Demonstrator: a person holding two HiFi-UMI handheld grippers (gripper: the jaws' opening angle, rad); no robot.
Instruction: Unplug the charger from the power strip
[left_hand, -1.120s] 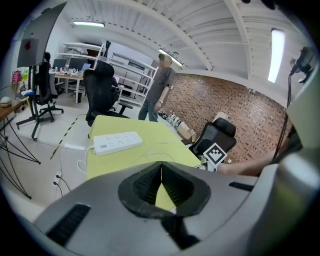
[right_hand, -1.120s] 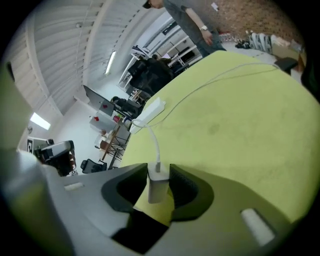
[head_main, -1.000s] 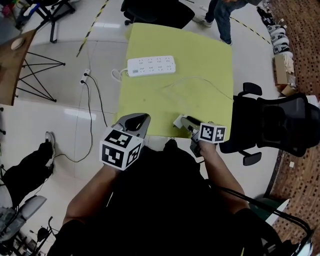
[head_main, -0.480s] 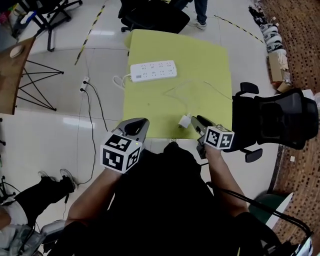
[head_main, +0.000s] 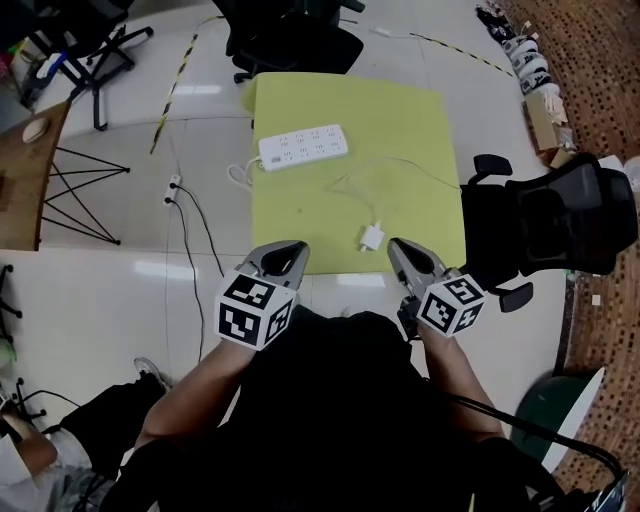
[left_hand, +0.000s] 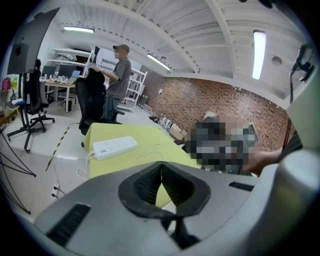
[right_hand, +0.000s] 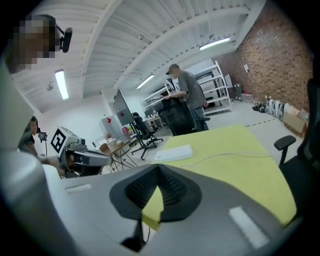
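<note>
**Charger lies loose on the table, both grippers clenched on nothing**

- Charger (head_main: 370, 238): small white block, flat on the yellow table (head_main: 300, 210), near the front edge. Well apart from the power strip (head_main: 303, 146), which sits toward the far side. No plug shows in the strip's sockets from the head view, so the unplugging looks done.
- Cable (head_main: 400, 162): thin, white, runs from the charger in loose curves across the middle of the table. Where its far end goes I cannot tell.
- Left gripper (head_main: 293, 249): hangs over the near edge, left of the charger. Its own view shows the ribbed pads pressed together with nothing between them.
- Right gripper (head_main: 398, 247): just right of the charger, not touching it. Jaws fully together and empty in its own view; only table shows past them.
- Handling, by judgement: a light, hard plastic shell with smooth faces that could slip or skid if nudged. It should be pinched across two opposite flat sides of the body. The cable is limp, trails after any lift, and is a poor place to pull. Which way the prongs face is too small to read.
</note>
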